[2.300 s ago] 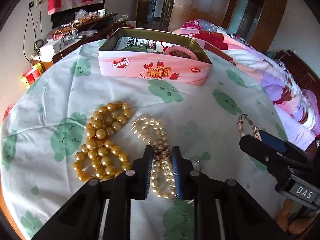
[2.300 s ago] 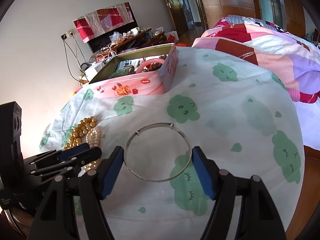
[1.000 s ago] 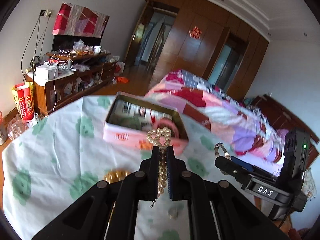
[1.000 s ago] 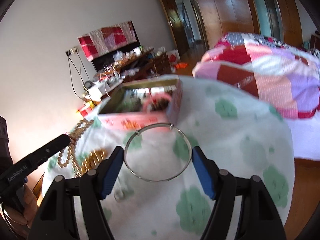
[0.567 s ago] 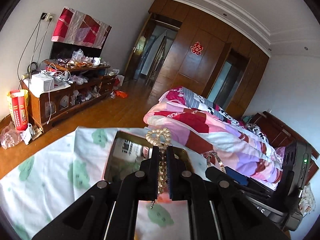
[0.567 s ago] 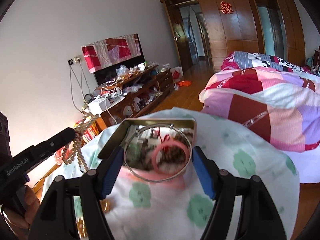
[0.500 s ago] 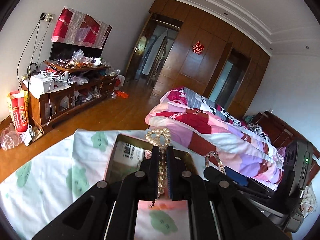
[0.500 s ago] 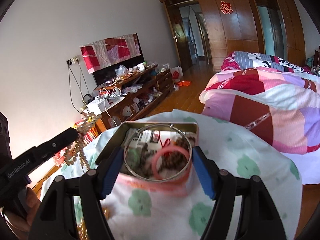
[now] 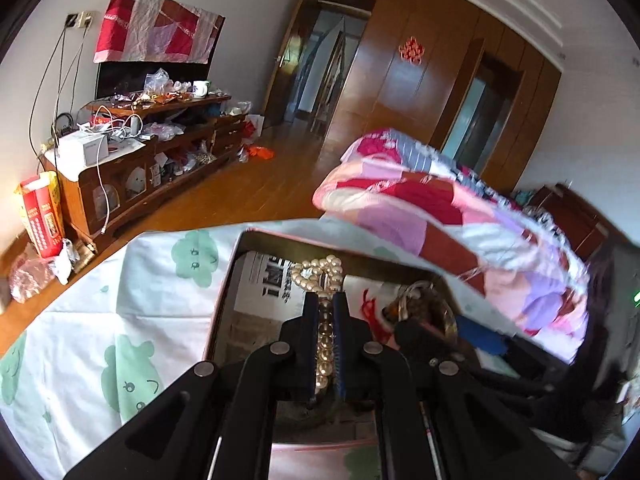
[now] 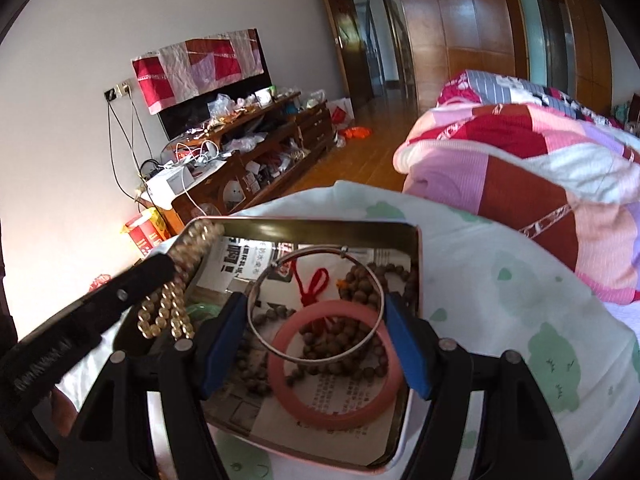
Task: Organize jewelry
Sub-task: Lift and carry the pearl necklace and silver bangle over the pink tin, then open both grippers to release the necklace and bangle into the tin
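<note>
My left gripper is shut on a pearl bracelet and holds it over the open pink tin. In the right wrist view the same bracelet hangs from the left gripper over the tin's left rim. My right gripper is shut on a thin silver bangle, held flat between the blue pads above the tin. Inside the tin lie a pink bangle, brown wooden beads, a red cord and printed paper.
The tin stands on a white cloth with green cloud prints. A quilt in pink and red lies to the right. A cluttered wooden cabinet stands by the far wall.
Both grippers have moved forward and down over the tin. The pearl bracelet and the silver bangle now hang over its inside. Both remain gripped.
</note>
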{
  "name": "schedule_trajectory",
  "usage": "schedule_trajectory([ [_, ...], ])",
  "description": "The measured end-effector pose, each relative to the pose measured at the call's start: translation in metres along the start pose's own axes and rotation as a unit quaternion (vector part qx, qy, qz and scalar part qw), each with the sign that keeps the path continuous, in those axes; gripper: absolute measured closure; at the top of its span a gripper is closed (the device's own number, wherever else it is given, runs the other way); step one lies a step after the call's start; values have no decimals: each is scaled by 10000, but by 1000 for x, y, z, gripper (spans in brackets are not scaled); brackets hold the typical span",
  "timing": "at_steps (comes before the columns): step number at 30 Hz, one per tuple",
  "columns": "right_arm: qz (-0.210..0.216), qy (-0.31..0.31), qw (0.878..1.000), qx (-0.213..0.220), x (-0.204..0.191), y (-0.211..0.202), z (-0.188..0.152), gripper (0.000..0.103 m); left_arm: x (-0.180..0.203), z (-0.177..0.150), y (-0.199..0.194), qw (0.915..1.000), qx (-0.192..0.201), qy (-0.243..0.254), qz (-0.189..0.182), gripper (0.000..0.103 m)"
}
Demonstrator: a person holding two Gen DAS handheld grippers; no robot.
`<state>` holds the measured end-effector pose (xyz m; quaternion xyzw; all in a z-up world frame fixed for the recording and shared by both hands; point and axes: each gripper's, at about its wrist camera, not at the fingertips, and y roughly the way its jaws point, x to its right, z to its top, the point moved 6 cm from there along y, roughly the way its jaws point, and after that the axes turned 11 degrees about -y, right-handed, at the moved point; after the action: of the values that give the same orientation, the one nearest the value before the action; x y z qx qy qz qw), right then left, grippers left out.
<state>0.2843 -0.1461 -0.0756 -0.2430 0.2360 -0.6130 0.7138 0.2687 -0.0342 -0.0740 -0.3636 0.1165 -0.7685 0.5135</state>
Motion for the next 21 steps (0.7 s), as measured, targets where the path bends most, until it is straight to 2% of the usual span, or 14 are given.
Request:
schedule_trajectory([
  [3, 52, -33, 10000, 8, -2, 0, 0, 30, 0, -3, 3, 9998, -55, 105, 132, 98],
  [18, 217, -167, 9996, 68, -3, 8, 2, 28, -8, -5, 15, 9989, -298, -31, 367, 97],
  [21, 337, -1, 9991, 241, 0, -1, 5, 27, -5, -5, 16, 9985, -303, 102, 455, 95],
])
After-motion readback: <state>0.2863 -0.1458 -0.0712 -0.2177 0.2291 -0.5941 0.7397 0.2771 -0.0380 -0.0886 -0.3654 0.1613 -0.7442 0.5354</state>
